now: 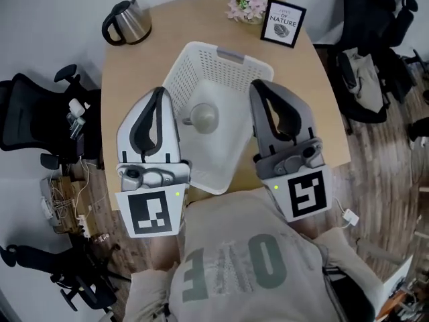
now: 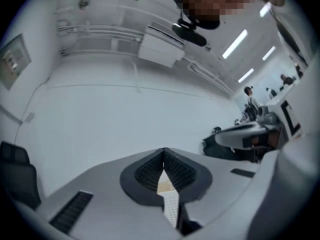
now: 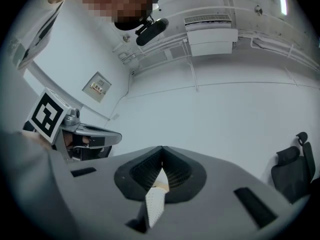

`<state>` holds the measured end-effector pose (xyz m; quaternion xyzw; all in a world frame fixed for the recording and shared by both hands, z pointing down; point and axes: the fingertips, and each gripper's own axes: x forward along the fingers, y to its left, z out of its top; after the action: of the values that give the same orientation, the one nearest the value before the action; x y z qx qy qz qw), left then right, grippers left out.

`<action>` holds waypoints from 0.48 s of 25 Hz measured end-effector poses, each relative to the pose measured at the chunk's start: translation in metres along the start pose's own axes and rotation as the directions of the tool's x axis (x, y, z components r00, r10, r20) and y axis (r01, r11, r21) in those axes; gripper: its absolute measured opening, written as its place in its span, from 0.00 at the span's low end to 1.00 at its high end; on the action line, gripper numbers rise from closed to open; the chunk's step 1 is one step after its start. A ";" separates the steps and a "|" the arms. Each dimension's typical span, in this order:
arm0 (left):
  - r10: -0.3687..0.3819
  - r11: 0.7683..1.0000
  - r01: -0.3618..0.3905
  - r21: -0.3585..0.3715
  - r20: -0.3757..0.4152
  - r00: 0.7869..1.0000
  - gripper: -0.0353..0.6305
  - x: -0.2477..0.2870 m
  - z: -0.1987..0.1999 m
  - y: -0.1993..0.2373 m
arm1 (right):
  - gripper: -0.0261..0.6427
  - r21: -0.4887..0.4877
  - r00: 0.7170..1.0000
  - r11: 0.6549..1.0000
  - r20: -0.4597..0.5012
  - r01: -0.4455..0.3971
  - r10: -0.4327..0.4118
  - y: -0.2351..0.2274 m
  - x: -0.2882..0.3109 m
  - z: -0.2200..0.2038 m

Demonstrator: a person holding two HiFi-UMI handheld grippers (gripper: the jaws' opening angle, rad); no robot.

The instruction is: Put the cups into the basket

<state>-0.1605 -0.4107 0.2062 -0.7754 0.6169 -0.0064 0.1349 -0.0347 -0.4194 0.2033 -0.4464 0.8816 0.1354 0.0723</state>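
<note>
Left gripper (image 2: 164, 153): jaws together, tips touching, nothing clamped. Only a sliver of white mesh and tan tabletop shows through the gap below the tips. Right gripper (image 3: 162, 149) is the same: closed and empty.

Both are held tips-up, with their cameras on the wall and ceiling rather than the work. That reads as a parked pose, not an approach.

In the head view they flank the basket (image 1: 221, 54), left at about 8 o'clock of it and right at about 4 o'clock. Their bodies overlap its near rim, but I can't tell if they touch it.

One cup (image 1: 203, 116) sits inside the basket on the floor, near centre. I can't tell whether it's upright or tipped.

There are no other cups on the table (image 1: 315, 92). It holds a kettle (image 1: 127, 21) at 10 o'clock of the basket, flowers (image 1: 247, 3) at 12 and a framed sign (image 1: 283, 23) at 1, all well apart from the basket.

Judgement: the visible cup is already in and there's nothing left to grab, which would explain the closed, raised grippers.
</note>
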 end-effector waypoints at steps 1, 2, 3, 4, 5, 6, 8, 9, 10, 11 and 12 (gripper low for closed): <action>0.029 0.999 -0.028 -0.029 0.030 0.999 0.07 -0.006 0.001 0.002 | 0.04 -0.014 1.000 1.000 -0.003 -0.007 0.007 0.003 0.000 -0.001; 0.054 0.998 -0.053 -0.022 0.041 0.998 0.07 -0.010 0.000 0.002 | 0.04 -0.019 1.000 1.000 -0.011 -0.014 0.014 0.007 0.001 -0.003; 0.075 0.997 -0.076 0.012 0.034 0.997 0.07 -0.015 -0.002 0.001 | 0.04 -0.016 1.000 1.000 -0.024 -0.021 0.021 0.011 0.001 -0.006; 0.090 0.994 -0.090 0.059 0.013 0.996 0.07 -0.018 -0.005 -0.001 | 0.04 -0.013 0.999 1.000 -0.039 -0.027 0.026 0.016 0.000 -0.010; 0.096 0.990 -0.094 0.107 -0.013 0.995 0.07 -0.022 -0.010 -0.003 | 0.04 -0.016 0.998 0.999 -0.055 -0.032 0.031 0.019 0.000 -0.014; 0.093 0.985 -0.086 0.149 -0.040 0.995 0.07 -0.025 -0.016 -0.006 | 0.04 -0.021 0.997 0.999 -0.070 -0.040 0.038 0.023 -0.001 -0.017; 0.092 0.983 -0.085 0.164 -0.034 0.995 0.07 -0.027 -0.017 -0.009 | 0.04 -0.025 0.995 0.998 -0.089 -0.055 0.053 0.027 -0.003 -0.023; 0.100 0.985 -0.098 0.142 -0.008 0.995 0.07 -0.025 -0.011 -0.009 | 0.04 -0.025 0.994 0.998 -0.094 -0.061 0.058 0.029 -0.004 -0.024; 0.106 0.986 -0.106 0.127 0.003 0.994 0.07 -0.023 -0.008 -0.009 | 0.04 -0.024 0.993 0.998 -0.097 -0.064 0.062 0.030 -0.004 -0.025; 0.108 0.987 -0.107 0.123 0.001 0.994 0.07 -0.022 -0.007 -0.009 | 0.04 -0.024 0.993 0.998 -0.099 -0.066 0.063 0.030 -0.005 -0.026; 0.106 0.987 -0.105 0.123 -0.005 0.994 0.07 -0.022 -0.008 -0.009 | 0.04 -0.025 0.993 0.997 -0.100 -0.066 0.063 0.030 -0.006 -0.026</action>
<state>-0.1584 -0.3890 0.2194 -0.7317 0.6563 -0.0417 0.1790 -0.0553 -0.4062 0.2350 -0.4247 0.8961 0.1277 0.0176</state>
